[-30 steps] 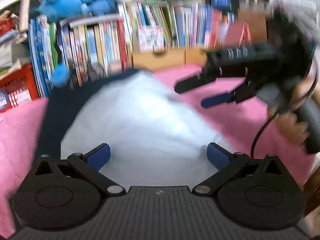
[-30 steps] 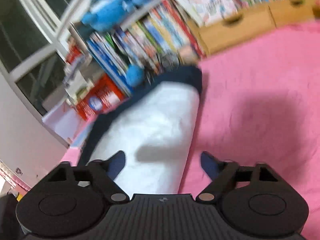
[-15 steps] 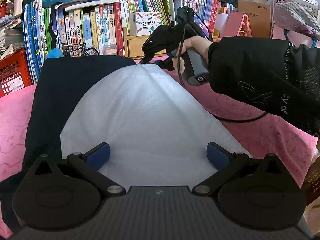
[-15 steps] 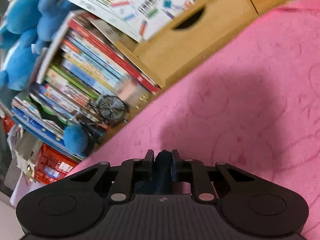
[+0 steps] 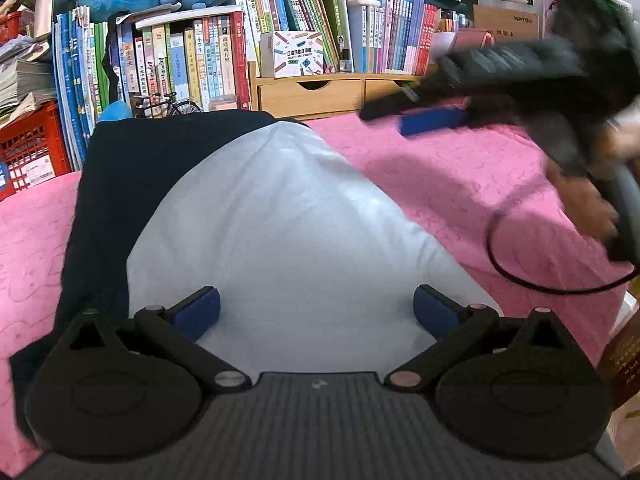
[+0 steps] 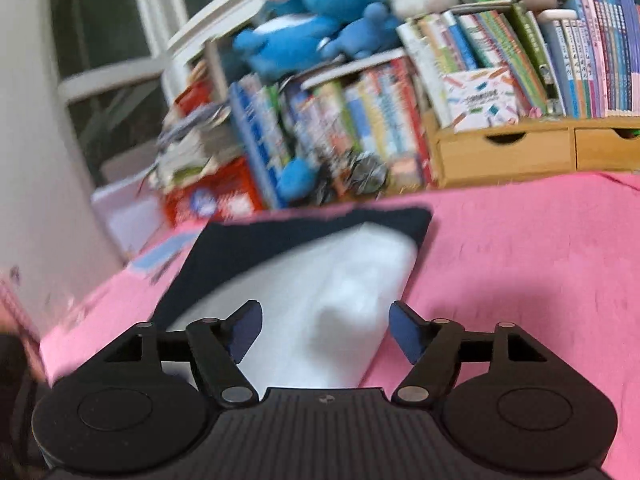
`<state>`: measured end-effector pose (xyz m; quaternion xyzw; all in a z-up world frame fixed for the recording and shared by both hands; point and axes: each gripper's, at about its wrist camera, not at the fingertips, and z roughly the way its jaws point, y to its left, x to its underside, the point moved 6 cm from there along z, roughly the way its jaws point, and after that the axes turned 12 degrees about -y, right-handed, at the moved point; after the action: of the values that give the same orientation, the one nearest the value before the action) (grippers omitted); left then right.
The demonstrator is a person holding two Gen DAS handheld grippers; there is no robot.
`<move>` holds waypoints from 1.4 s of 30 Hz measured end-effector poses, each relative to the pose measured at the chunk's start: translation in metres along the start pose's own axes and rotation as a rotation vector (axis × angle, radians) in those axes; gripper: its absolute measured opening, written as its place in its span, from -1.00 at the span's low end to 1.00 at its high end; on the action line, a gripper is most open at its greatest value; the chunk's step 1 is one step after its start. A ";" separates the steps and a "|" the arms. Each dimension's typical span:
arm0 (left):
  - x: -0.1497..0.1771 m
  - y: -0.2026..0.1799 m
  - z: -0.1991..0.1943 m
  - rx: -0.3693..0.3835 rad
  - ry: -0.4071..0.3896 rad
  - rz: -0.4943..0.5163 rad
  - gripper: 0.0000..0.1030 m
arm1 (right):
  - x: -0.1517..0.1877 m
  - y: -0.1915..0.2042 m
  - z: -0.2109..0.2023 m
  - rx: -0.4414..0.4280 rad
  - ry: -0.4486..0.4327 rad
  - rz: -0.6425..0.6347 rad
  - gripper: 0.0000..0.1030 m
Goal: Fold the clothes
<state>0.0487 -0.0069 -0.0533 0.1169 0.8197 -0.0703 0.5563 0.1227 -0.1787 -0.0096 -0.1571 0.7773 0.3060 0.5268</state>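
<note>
The shirt (image 5: 280,220) is smooth matt cloth, white with a navy part. The pink cover (image 5: 460,184) under it is matt cloth with a faint embossed swirl. The left claw (image 5: 316,312) is matt black plastic with ribbed housing, blue pads and bright metal pivot pins. The drawers (image 5: 320,94) are pale, unglossed wood.

I can read "xprinte" on the brown cardboard box (image 5: 506,20) at the top right. The white pencil-pattern box (image 5: 298,54) says "POCKET LABEL PRINTER". The book spines (image 5: 188,68) have words too small for me to read.
</note>
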 end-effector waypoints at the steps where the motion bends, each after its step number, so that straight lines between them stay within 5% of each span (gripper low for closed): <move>1: 0.001 0.002 -0.005 -0.002 0.007 0.001 1.00 | 0.009 0.004 -0.006 0.005 0.010 -0.002 0.41; 8: 0.022 0.001 -0.043 -0.026 0.074 0.053 1.00 | 0.070 0.032 -0.023 0.102 0.102 -0.160 0.49; 23: 0.035 0.010 -0.073 -0.089 0.126 -0.028 1.00 | 0.116 0.069 -0.061 0.112 0.178 -0.263 0.87; 30: -0.016 0.038 -0.106 -0.122 -0.061 -0.021 1.00 | 0.109 0.079 -0.086 0.088 0.157 -0.300 0.87; 33: -0.036 0.059 -0.100 -0.164 -0.125 -0.026 1.00 | 0.085 0.089 -0.091 0.045 0.043 -0.304 0.89; 39: 0.009 0.091 -0.048 -0.327 0.088 0.019 1.00 | 0.065 0.098 -0.054 0.099 -0.070 -0.331 0.96; 42: 0.032 0.103 -0.051 -0.279 0.085 -0.079 1.00 | 0.079 0.103 -0.022 0.082 -0.031 -0.292 0.96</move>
<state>0.0196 0.1079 -0.0623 0.0088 0.8483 0.0276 0.5287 0.0176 -0.1082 -0.0439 -0.2422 0.7498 0.1967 0.5834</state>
